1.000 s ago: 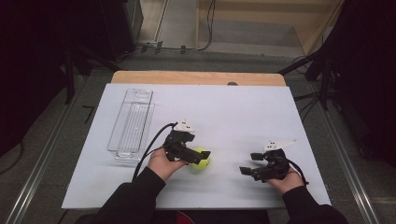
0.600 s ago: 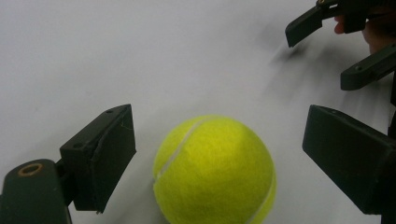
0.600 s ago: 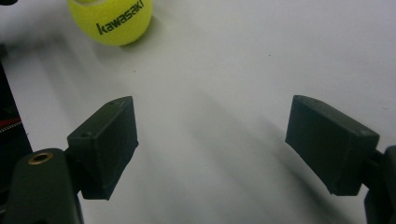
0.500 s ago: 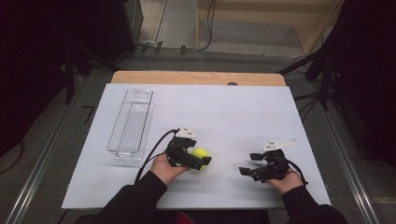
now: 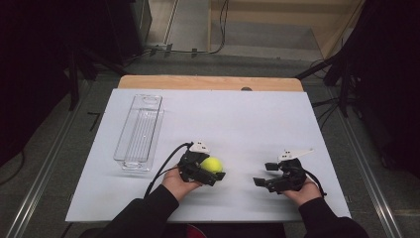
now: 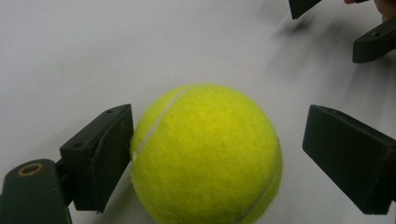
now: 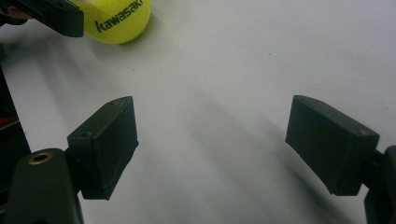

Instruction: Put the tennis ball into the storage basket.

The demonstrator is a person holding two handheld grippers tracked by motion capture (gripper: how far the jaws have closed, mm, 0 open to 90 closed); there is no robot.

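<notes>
While the left gripper (image 5: 210, 171) straddles a yellow tennis ball (image 5: 212, 164), the right gripper (image 5: 265, 174) rests spread wide over bare table.

Seen from above, the ball sits on the white table (image 5: 247, 124) near its front edge, at about seven o'clock from the table's middle, between the left gripper's jaws; in the left gripper view one jaw touches the ball (image 6: 205, 154) at nine o'clock while the other stands off at three o'clock with a sliver of table showing (so the grasp is loose, not clamped). At three o'clock from the ball, well apart, the right gripper (image 7: 210, 144) holds nothing, its jaws far apart. A clear plastic tray (image 5: 140, 130) lies at ten o'clock from the ball, near the table's left edge.
</notes>
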